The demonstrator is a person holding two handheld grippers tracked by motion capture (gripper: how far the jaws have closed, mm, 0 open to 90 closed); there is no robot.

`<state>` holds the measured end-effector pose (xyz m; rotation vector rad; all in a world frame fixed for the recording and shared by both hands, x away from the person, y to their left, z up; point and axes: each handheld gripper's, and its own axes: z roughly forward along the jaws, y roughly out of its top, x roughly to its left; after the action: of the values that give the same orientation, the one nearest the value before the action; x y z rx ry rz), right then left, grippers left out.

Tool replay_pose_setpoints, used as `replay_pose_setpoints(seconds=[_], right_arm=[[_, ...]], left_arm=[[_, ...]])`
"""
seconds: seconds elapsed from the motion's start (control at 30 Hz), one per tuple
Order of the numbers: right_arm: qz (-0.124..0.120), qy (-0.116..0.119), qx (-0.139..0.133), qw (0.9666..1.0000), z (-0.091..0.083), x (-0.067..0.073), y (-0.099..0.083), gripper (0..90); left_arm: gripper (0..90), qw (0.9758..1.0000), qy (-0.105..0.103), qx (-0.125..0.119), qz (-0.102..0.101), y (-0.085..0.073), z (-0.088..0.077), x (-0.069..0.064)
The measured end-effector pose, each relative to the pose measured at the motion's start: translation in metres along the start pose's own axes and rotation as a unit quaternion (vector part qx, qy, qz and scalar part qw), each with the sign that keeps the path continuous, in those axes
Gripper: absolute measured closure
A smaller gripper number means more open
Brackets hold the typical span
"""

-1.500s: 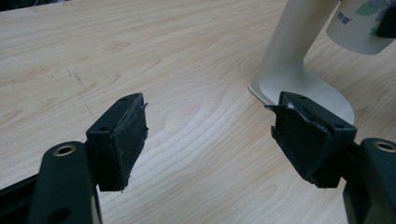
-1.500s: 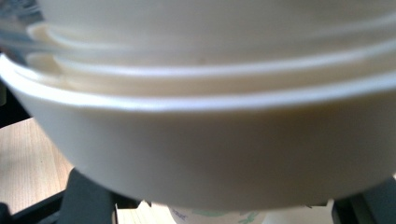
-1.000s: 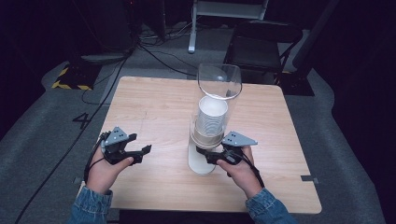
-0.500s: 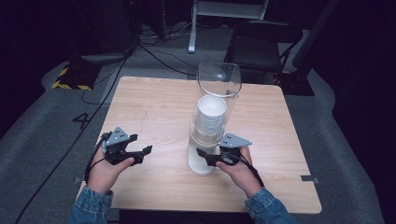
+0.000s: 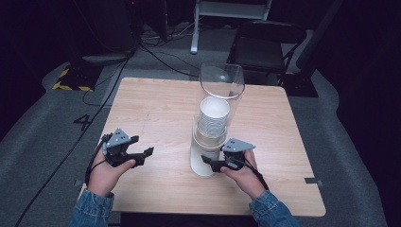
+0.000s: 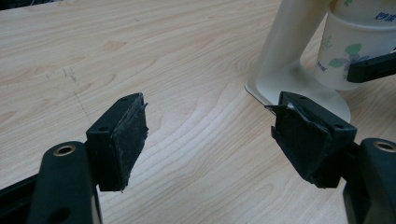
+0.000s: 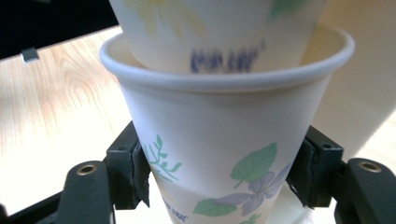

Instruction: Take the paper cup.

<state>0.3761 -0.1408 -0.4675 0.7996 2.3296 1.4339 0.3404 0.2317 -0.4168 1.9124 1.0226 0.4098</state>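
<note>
Progress: early | right gripper [image 7: 219,179] pinches bottom cup [image 7: 219,140] under dispenser [image 5: 210,151], jaws just opening slightly (probably not yet pulled free) | left gripper [image 6: 210,135] spread, idle over worktop [image 5: 156,109]

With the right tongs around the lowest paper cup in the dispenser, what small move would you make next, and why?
Probably pull the bottom cup straight down: the right tongs, whose jaws have just opened slightly, still clamp it, and it has started slipping off the next cup.
</note>
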Motion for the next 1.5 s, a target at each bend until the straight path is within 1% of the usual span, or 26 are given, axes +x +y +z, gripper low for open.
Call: replay_pose_setpoints(seconds=[0.1,0.23,0.47,0.53,0.67,0.73,0.8,0.87,0.97,1.0,1.13,1.17,1.2,1.27,1.3,1.47,1.5], right_arm=[[-0.002,-0.001,0.006,1.0000,0.001,0.000,-0.002,32.7],[-0.007,0.000,0.025,0.9997,0.000,0.000,-0.006,32.6],[-0.011,-0.005,0.041,0.9991,-0.001,-0.001,-0.009,32.7],[-0.011,-0.008,0.043,0.9990,-0.003,-0.001,-0.010,32.7],[-0.012,-0.024,0.044,0.9987,-0.011,-0.007,-0.012,32.7],[-0.008,-0.031,0.044,0.9985,-0.015,-0.011,-0.014,32.7],[-0.005,-0.038,0.044,0.9983,-0.018,-0.015,-0.016,32.7],[-0.004,-0.041,0.044,0.9982,-0.020,-0.016,-0.017,32.7],[0.002,-0.051,0.041,0.9979,-0.027,-0.021,-0.018,32.6],[0.005,-0.055,0.039,0.9977,-0.029,-0.022,-0.018,32.6],[0.015,-0.076,0.030,0.9966,-0.041,-0.032,-0.017,32.7],[0.015,-0.076,0.030,0.9966,-0.041,-0.032,-0.017,32.7],[0.023,-0.084,0.024,0.9959,-0.046,-0.037,-0.017,32.7],[0.025,-0.087,0.021,0.9957,-0.048,-0.039,-0.016,32.7],[0.030,-0.093,0.013,0.9952,-0.052,-0.043,-0.014,32.7],[0.052,-0.111,-0.009,0.9924,-0.064,-0.054,-0.010,32.5],[0.052,-0.111,-0.009,0.9924,-0.064,-0.054,-0.010,32.5]], left_arm=[[26.1,1.0000,0.000,0.001,0.002,0.000,0.001,0.000],[26.1,1.0000,-0.002,0.003,0.000,0.000,0.002,0.000],[26.0,1.0000,-0.005,0.004,0.003,0.002,0.005,0.001],[26.1,1.0000,-0.007,0.004,0.002,0.002,0.006,0.000],[25.9,0.9999,-0.009,0.004,0.004,0.003,0.008,0.001],[25.9,0.9998,-0.017,0.004,-0.001,0.004,0.010,0.001],[25.9,0.9998,-0.019,0.003,-0.001,0.005,0.011,0.001],[25.9,0.9998,-0.020,0.003,-0.001,0.005,0.013,0.001],[25.8,0.9997,-0.023,0.007,0.001,0.006,0.016,0.001],[25.8,0.9997,-0.024,0.007,-0.001,0.006,0.017,0.000],[25.8,0.9996,-0.025,0.008,0.003,0.007,0.019,0.001],[25.8,0.9996,-0.025,0.008,0.003,0.007,0.019,0.001],[25.7,0.9997,-0.024,0.008,0.001,0.007,0.019,0.002],[25.7,0.9997,-0.023,0.008,-0.001,0.007,0.020,0.003],[25.6,0.9997,-0.021,0.012,-0.001,0.006,0.020,0.003],[25.7,0.9997,-0.016,0.021,0.003,0.004,0.021,0.003],[25.7,0.9996,-0.016,0.023,0.004,0.004,0.021,0.003]])
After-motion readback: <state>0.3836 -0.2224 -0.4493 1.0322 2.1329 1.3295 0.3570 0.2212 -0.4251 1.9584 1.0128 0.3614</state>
